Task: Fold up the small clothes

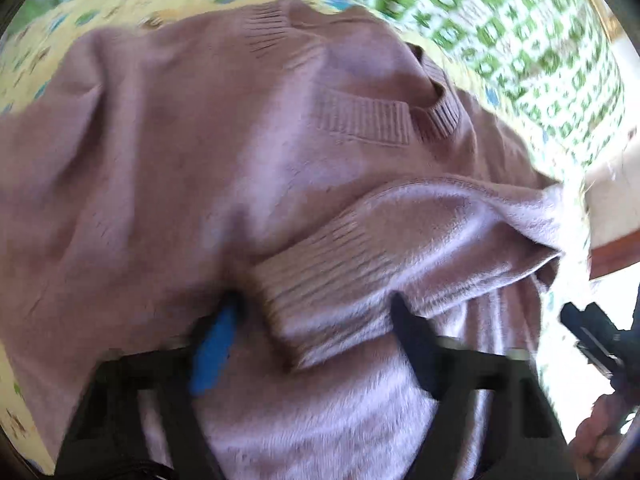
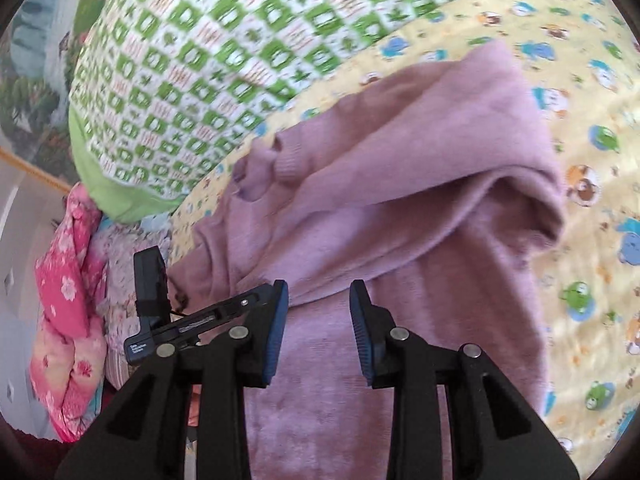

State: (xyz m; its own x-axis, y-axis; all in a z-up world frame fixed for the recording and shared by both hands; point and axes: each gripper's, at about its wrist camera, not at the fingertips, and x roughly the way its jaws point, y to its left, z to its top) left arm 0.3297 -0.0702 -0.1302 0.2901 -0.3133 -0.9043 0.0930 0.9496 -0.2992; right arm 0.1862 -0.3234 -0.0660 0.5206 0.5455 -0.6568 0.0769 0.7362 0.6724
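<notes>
Sweater (image 1: 224, 152), a mauve knit, lies spread on my bed over the yellow cartoon-print sheet (image 2: 592, 184), with its ribbed neckline (image 1: 436, 116) pointing away from me toward the green-and-white checked quilt (image 2: 224, 52). In the left wrist view its long axis runs from the hem near my fingers up to that collar, tilted a little to the right. 1 sleeve is folded across the body, its ribbed cuff (image 1: 320, 276) lying between the 2 fingers of my left hand-held gripper (image 1: 316, 312); the jaws stand partly apart around the cuff, and with the blur I cannot tell whether the pads press on it. My right hand-held gripper (image 2: 319, 312) hangs over the lower body of the knit with its jaws partly apart and nothing between them but the fabric below. In the right wrist view, the folded edge on the far right side forms a thick rolled ridge (image 2: 520, 208). Bare sheet lies open beyond that edge on the right, while on the left the quilt and a pink floral bundle (image 2: 68, 296) crowd close to the garment.
</notes>
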